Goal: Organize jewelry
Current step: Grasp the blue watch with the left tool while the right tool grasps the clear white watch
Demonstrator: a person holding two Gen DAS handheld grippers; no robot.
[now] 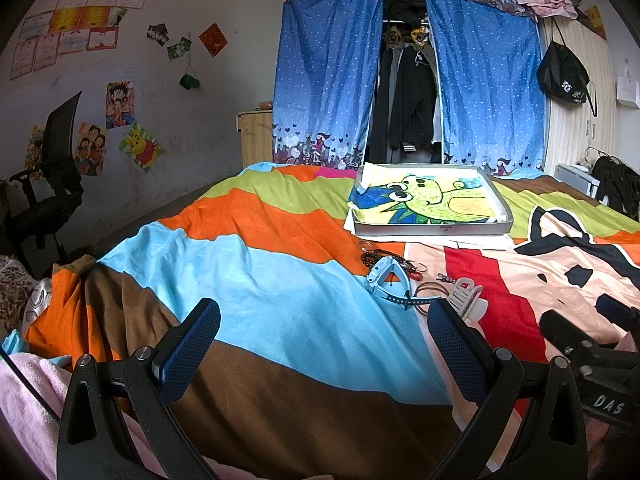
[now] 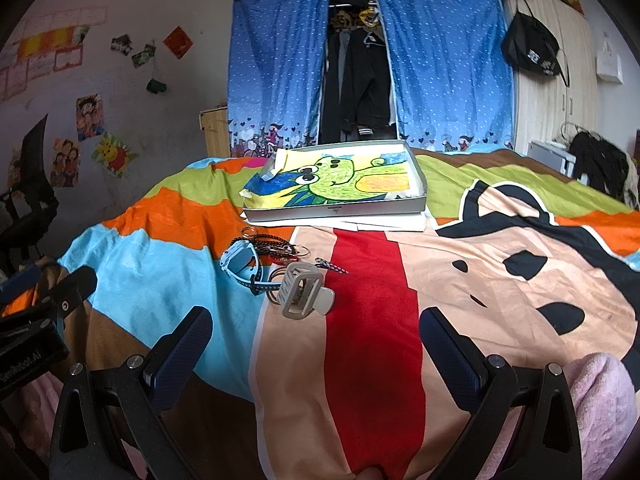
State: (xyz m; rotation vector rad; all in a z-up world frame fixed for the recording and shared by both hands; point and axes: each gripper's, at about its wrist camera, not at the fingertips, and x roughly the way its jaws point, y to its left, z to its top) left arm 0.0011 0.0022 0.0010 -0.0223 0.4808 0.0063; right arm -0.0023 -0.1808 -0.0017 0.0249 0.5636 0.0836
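Note:
A small pile of jewelry lies on the bed cover: a light blue watch (image 1: 385,278) (image 2: 242,262), dark bead bracelets (image 1: 374,258) (image 2: 272,245), thin rings and a beige hair claw clip (image 1: 466,298) (image 2: 302,290). Behind the pile sits a shallow grey tray (image 1: 434,229) (image 2: 340,211) lined with a green cartoon drawing. My left gripper (image 1: 324,344) is open over the blue and brown stripes, left of the pile. My right gripper (image 2: 316,346) is open too, just short of the clip. Both hold nothing.
The colourful bed cover (image 1: 256,280) (image 2: 500,280) fills the foreground. White paper (image 2: 384,224) pokes out under the tray. A black office chair (image 1: 48,184) stands at the left, a blue-curtained wardrobe (image 1: 408,76) behind the bed. Pink fleece sleeves (image 2: 600,400) show at the lower edges.

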